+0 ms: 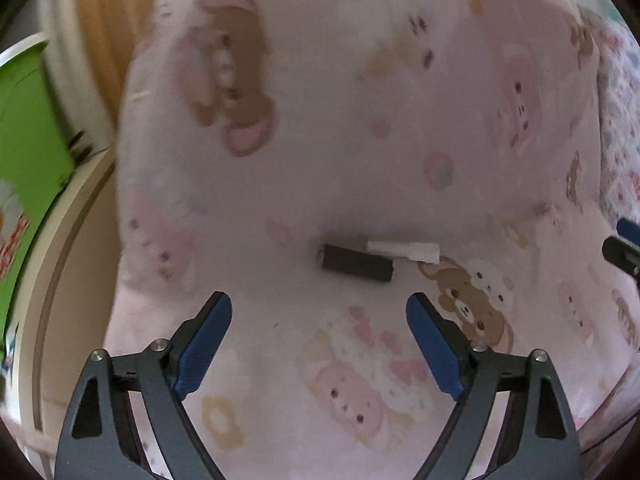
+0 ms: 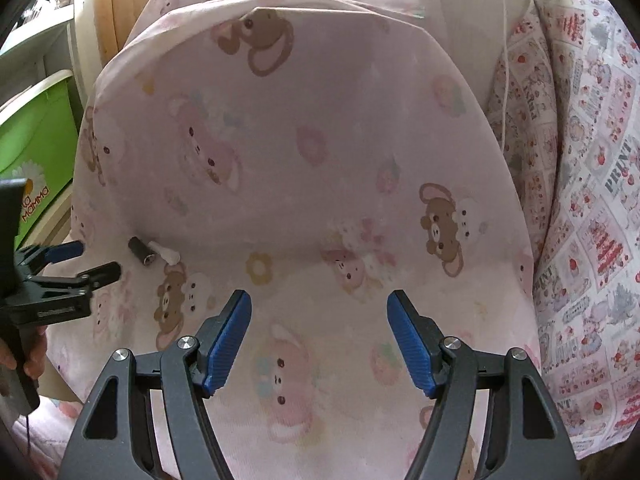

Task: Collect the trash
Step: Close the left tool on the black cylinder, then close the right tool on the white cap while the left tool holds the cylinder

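Observation:
A small dark cylinder (image 1: 356, 265) and a white stick-like scrap (image 1: 404, 249) lie side by side, touching, on a pink cartoon-print pillow (image 1: 340, 140). My left gripper (image 1: 319, 312) is open and empty, just short of the two pieces, which sit ahead between its jaws. My right gripper (image 2: 319, 308) is open and empty over the pillow (image 2: 320, 160). In the right wrist view the cylinder (image 2: 141, 251) and white scrap (image 2: 165, 253) lie far left, with the left gripper (image 2: 86, 258) right beside them.
A green box (image 1: 32, 128) with a white rim stands left of the pillow, also in the right wrist view (image 2: 38, 140). A patterned quilt (image 2: 580, 200) lies on the right. Wooden furniture (image 1: 100, 20) stands behind.

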Demonstrator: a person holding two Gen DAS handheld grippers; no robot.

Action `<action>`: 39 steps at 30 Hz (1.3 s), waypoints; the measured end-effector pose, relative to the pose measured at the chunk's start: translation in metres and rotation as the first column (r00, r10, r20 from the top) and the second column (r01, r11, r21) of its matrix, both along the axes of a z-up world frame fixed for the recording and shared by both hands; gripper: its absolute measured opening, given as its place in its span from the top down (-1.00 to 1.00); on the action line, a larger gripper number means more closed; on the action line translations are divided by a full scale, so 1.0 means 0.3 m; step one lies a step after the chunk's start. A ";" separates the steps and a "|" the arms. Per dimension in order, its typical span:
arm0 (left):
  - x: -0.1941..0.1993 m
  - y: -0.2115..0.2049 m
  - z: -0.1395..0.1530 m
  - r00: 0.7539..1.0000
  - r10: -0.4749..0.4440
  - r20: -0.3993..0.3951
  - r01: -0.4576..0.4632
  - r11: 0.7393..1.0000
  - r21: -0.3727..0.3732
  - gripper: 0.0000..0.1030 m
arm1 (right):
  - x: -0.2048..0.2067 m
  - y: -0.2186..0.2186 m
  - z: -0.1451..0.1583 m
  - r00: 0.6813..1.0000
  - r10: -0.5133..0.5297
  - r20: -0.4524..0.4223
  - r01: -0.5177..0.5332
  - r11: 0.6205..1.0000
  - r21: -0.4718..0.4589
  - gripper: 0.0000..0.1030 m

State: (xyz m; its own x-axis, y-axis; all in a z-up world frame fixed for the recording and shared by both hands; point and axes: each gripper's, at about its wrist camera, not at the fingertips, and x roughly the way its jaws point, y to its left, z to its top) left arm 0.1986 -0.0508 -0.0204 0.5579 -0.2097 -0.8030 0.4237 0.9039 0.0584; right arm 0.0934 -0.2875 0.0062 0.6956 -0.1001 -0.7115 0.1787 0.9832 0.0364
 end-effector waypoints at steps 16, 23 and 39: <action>0.119 -0.086 -0.064 0.995 -0.051 -0.081 0.049 0.998 -0.027 -0.37 | 0.024 -0.010 -0.012 1.000 0.007 -0.020 -0.007 1.000 0.019 -0.41; 0.106 -0.103 -0.027 0.998 -0.045 -0.047 0.044 0.998 -0.039 0.07 | 0.020 0.001 -0.010 1.000 0.005 -0.017 -0.005 1.000 0.004 -0.41; -0.157 0.073 0.260 0.954 0.268 0.132 -0.264 0.963 -0.043 0.07 | 0.074 0.100 0.011 0.991 0.134 -0.001 -0.133 0.989 0.063 -0.41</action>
